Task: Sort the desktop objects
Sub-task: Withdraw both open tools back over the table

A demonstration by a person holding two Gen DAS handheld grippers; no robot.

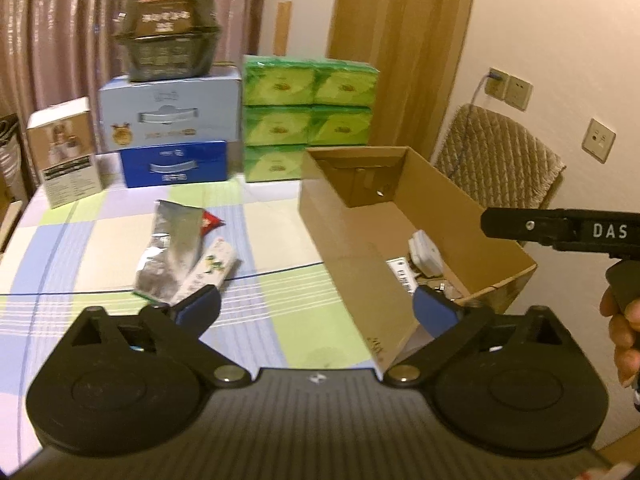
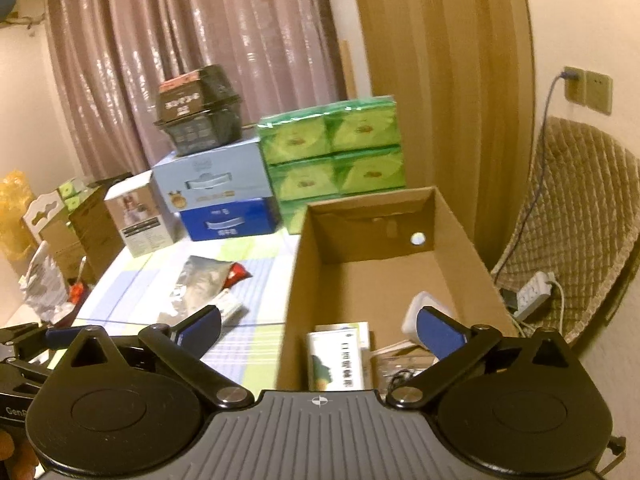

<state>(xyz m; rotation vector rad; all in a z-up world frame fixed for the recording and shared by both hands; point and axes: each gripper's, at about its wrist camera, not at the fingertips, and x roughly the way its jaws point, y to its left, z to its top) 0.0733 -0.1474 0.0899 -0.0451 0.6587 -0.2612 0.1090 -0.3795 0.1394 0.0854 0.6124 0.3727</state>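
Observation:
An open cardboard box (image 1: 344,248) (image 2: 460,240) stands on the checked tablecloth (image 1: 80,248). Inside it lie a white device (image 1: 424,254) (image 2: 418,306) and a white-green packet (image 2: 338,356). Left of the box lie silver foil pouches (image 1: 172,248) (image 2: 196,284), a red packet (image 1: 210,220) (image 2: 236,272) and a white flowered tube (image 1: 208,272). My left gripper (image 1: 316,312) is open and empty, over the box's left wall. My right gripper (image 2: 318,332) is open and empty, above the box's near end; its body shows in the left wrist view (image 1: 560,228).
At the table's back stand a white carton (image 1: 64,152), stacked blue boxes (image 1: 172,136) topped by a black container (image 1: 168,36), and green tissue packs (image 1: 308,116). A padded chair (image 2: 580,220) and a power strip (image 2: 532,292) are at the right. Curtains hang behind.

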